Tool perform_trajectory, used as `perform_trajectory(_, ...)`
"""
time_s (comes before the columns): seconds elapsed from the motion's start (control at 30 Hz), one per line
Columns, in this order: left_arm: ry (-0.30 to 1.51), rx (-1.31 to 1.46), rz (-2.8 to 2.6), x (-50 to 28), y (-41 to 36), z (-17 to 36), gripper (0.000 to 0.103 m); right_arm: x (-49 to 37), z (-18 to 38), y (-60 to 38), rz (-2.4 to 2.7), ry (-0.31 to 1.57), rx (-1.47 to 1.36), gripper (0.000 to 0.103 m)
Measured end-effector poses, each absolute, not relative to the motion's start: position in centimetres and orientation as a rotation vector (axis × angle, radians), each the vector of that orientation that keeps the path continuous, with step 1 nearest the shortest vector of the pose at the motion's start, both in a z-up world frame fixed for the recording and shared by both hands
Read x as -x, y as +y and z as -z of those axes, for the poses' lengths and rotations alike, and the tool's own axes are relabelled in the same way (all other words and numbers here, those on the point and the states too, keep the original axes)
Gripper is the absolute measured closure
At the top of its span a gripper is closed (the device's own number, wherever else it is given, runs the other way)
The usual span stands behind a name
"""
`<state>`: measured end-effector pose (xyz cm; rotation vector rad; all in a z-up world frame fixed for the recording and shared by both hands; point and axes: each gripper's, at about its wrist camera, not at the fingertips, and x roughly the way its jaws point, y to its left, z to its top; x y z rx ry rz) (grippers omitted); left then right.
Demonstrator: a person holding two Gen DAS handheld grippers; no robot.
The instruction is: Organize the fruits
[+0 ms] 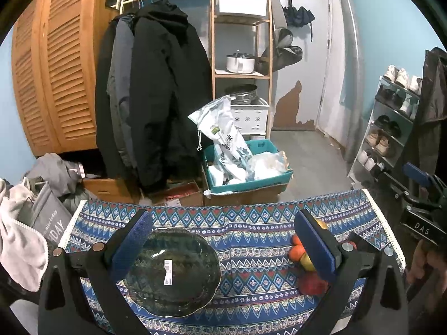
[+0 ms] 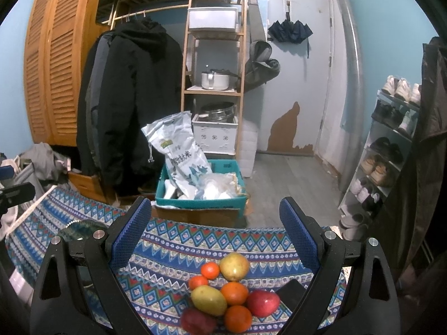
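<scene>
Left gripper [image 1: 223,240] above patterned cloth [image 1: 251,223], jaws spread wide, nothing between them. Dark green plate [image 1: 173,272] flat on cloth, under and just right of left finger; white barcode sticker [image 1: 167,266] near its middle. Fruit pile [image 1: 303,262] on cloth, partly hidden behind right finger of same gripper, well apart from plate. Right gripper [image 2: 215,234] over the pile, jaws spread wide, holding nothing, not touching fruit.

Pile in right wrist view: yellow-green pear [image 2: 234,266] at far end, small orange [image 2: 210,270] touching its left, another small orange [image 2: 198,282] below that. Second pear [image 2: 209,300] in the middle-left, orange [image 2: 234,293] right beside it, red apple [image 2: 262,303] at right. Orange [image 2: 238,318] at near edge, dark red apple [image 2: 197,322] near left, blurred. All fruit bunched, touching neighbours, none on plate.

Black flat object [image 2: 292,293] just right of red apple, partly behind right finger; cannot tell what. Plate edge [image 2: 81,230] visible at far left of cloth in right view. Teal box [image 2: 201,195] with white bags on floor beyond table. Black coat [image 1: 156,97] hanging behind.
</scene>
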<state>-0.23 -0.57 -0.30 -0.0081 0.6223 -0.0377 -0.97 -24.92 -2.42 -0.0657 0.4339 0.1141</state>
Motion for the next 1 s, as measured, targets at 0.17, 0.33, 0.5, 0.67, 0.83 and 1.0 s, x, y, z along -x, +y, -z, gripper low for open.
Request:
perform_trajectory(0.17,0.619,0.011,0.041,0.22,-0.54,0.22,0.001,1.06,2.42,-24.94,-0.115,0.433,0.066,0.012)
perform_trajectory(0.33,0.615,0.014,0.042,0.27,-0.48,0.11,0.001,1.01,2.39,-24.98,-0.115,0.434,0.065,0.012)
perform_trajectory(0.5,0.616,0.015,0.042,0.32,-0.41,0.14,0.001,1.02,2.39,-24.97,-0.115,0.433,0.066,0.012)
perform_trajectory(0.67,0.614,0.016,0.042,0.35,-0.42,0.14,0.001,1.04,2.38,-24.95,-0.114,0.432,0.067,0.012)
perform_trajectory(0.83,0.614,0.016,0.042,0.34,-0.31,0.16,0.001,1.04,2.35,-24.93,-0.113,0.432,0.067,0.012)
perform_trajectory(1.0,0.613,0.018,0.043,0.36,-0.28,0.14,0.001,1.00,2.21,-24.91,-0.113,0.432,0.067,0.012)
